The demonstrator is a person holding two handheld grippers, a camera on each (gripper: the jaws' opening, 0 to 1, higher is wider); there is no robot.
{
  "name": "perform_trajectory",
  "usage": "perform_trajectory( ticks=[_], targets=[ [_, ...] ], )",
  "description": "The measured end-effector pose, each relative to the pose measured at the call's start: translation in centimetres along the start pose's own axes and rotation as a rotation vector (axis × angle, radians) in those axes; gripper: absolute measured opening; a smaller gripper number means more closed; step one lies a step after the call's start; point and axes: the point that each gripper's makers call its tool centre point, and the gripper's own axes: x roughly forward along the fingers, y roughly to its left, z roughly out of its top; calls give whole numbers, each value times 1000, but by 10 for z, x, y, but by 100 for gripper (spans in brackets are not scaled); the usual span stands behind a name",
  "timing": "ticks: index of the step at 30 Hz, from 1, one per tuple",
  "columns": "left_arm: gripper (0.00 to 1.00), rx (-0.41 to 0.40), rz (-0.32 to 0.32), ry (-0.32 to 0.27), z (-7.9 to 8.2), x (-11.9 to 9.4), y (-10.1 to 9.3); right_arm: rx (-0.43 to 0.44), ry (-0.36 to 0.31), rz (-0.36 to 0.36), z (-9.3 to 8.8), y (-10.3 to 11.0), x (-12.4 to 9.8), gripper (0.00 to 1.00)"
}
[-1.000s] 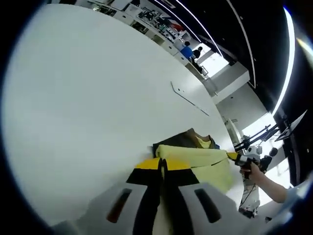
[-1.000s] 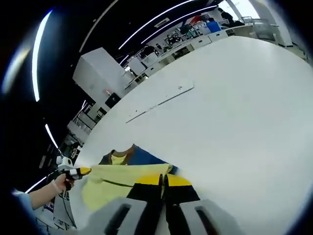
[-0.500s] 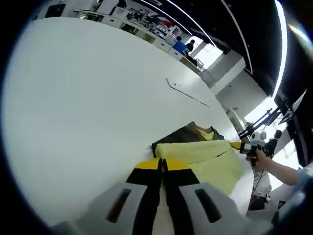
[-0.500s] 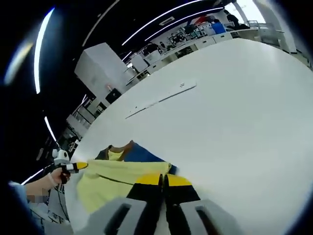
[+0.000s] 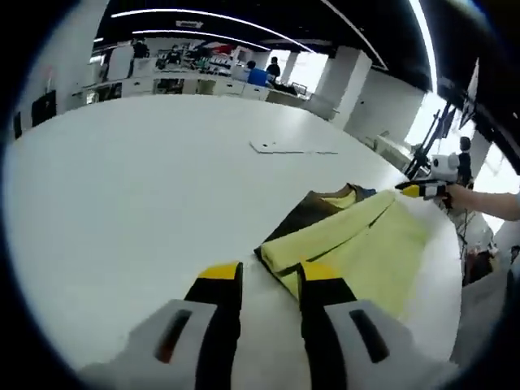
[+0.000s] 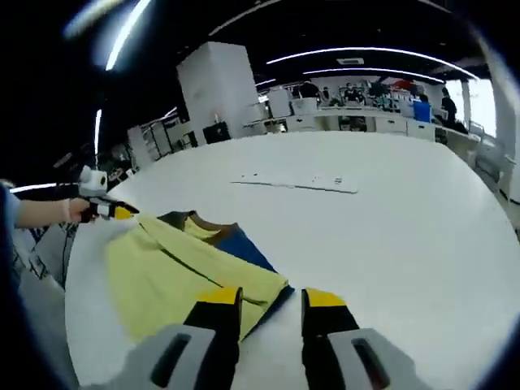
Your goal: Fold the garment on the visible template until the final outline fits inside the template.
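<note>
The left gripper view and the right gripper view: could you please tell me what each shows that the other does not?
Left gripper view: the garment's dark brown panel, and the right gripper, held in a hand at the garment's far edge. Right gripper view: the garment's blue panel, a tall white block behind the table, and the left gripper at the garment's far corner. Both: the folded yellow garment on the white table, a flat white strip beyond it, and that view's own jaws open.
</note>
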Motion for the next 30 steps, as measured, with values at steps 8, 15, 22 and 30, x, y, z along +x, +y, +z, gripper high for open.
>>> perform_trajectory(
  ticks=[8,15,22,30],
  targets=[
    [30,350,93,49,6,7,1,-276,60,-54,-4,-2,5,39],
    [32,483,91,107,-4,19,-5,-410,119,-73,-16,-5,19,37],
    [30,463,107,104,-2,26,-4,-405,114,-83,-13,-7,30,36],
    [27,338,147,48,16,31,6,-382,84,-126,8,-22,37,36]
  ],
)
